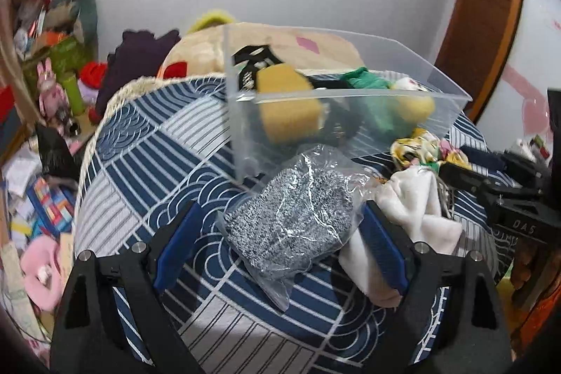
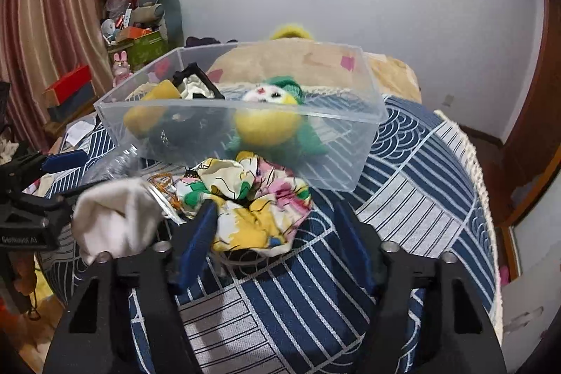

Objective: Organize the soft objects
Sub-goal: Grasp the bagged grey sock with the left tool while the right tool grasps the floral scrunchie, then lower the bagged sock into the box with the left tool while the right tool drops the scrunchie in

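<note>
A clear plastic bin (image 1: 350,100) stands on the blue patterned bed cover (image 1: 147,149) and holds a yellow sponge (image 1: 280,79), a green and yellow plush toy (image 2: 270,125) and dark items. My left gripper (image 1: 280,226) is open around a grey knitted item in a clear bag (image 1: 291,219) lying before the bin. A white cloth (image 1: 413,209) lies against its right finger. My right gripper (image 2: 277,226) is open around a floral fabric scrunchie (image 2: 256,198) before the bin (image 2: 343,142). The white cloth (image 2: 115,216) lies left of it.
The other gripper shows at the right edge of the left wrist view (image 1: 508,198) and at the left edge of the right wrist view (image 2: 31,209). A beige pillow (image 2: 298,58) lies behind the bin. Cluttered shelves and boxes (image 1: 45,65) stand left of the bed.
</note>
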The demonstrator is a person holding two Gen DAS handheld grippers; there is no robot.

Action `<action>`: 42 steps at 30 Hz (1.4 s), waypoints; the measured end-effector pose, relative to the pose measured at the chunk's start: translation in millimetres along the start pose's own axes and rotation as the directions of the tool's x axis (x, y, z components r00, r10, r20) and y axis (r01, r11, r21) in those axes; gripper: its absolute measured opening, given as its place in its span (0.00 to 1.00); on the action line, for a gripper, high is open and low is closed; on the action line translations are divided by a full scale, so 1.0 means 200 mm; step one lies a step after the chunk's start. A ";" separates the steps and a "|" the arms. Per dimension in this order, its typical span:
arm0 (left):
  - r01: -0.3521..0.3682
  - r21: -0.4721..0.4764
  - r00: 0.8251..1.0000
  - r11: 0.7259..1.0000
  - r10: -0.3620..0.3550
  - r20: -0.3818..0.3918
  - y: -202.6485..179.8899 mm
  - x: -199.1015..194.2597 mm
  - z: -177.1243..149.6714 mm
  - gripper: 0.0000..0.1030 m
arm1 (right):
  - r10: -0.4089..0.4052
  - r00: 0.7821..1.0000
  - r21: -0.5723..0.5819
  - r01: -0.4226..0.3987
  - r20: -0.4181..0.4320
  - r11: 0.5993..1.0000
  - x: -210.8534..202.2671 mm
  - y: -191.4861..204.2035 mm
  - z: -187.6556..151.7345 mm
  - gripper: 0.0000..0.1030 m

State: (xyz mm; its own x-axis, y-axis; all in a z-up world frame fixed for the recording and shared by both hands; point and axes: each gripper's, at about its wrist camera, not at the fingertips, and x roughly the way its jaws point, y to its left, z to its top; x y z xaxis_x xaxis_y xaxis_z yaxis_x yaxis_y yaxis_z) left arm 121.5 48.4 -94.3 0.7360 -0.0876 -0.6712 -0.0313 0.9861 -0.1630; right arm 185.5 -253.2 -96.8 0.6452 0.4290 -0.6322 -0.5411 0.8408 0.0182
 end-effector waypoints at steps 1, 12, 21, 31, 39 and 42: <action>0.009 -0.022 1.000 1.000 -0.009 -0.008 0.02 0.01 -0.01 0.88 | 0.010 1.000 0.002 -0.010 -0.010 1.000 0.02 0.01 0.00 0.54; 0.031 -0.067 0.999 0.997 -0.033 -0.025 0.07 0.08 -0.05 0.78 | 0.032 0.999 -0.016 -0.033 -0.023 0.999 0.02 0.04 -0.03 0.20; 0.041 0.020 0.998 0.999 -0.040 -0.054 0.00 0.06 -0.05 0.42 | 0.032 0.999 0.000 -0.032 0.007 0.999 -0.02 0.02 -0.02 0.14; 0.028 0.075 0.998 0.997 -0.032 0.049 -0.09 -0.18 -0.05 0.35 | 0.007 0.997 0.030 -0.009 0.077 1.000 -0.17 -0.05 -0.02 0.13; 0.032 0.079 0.987 0.996 -0.044 0.154 -0.13 -0.37 0.05 0.35 | -0.008 0.991 0.064 -0.001 0.133 0.998 -0.28 -0.11 0.00 0.13; 0.031 0.079 0.982 0.996 -0.046 0.185 -0.14 -0.40 0.10 0.35 | -0.020 0.986 0.063 0.010 0.164 0.998 -0.33 -0.12 0.02 0.13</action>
State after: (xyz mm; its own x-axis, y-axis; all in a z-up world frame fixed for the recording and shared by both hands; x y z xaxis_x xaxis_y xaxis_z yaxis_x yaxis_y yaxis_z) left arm 76.7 30.4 -21.1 0.8493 -0.1050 -0.5173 0.0457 0.9910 -0.1261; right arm 158.1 -301.3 -51.9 0.7356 0.4602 -0.4971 -0.4995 0.8642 0.0609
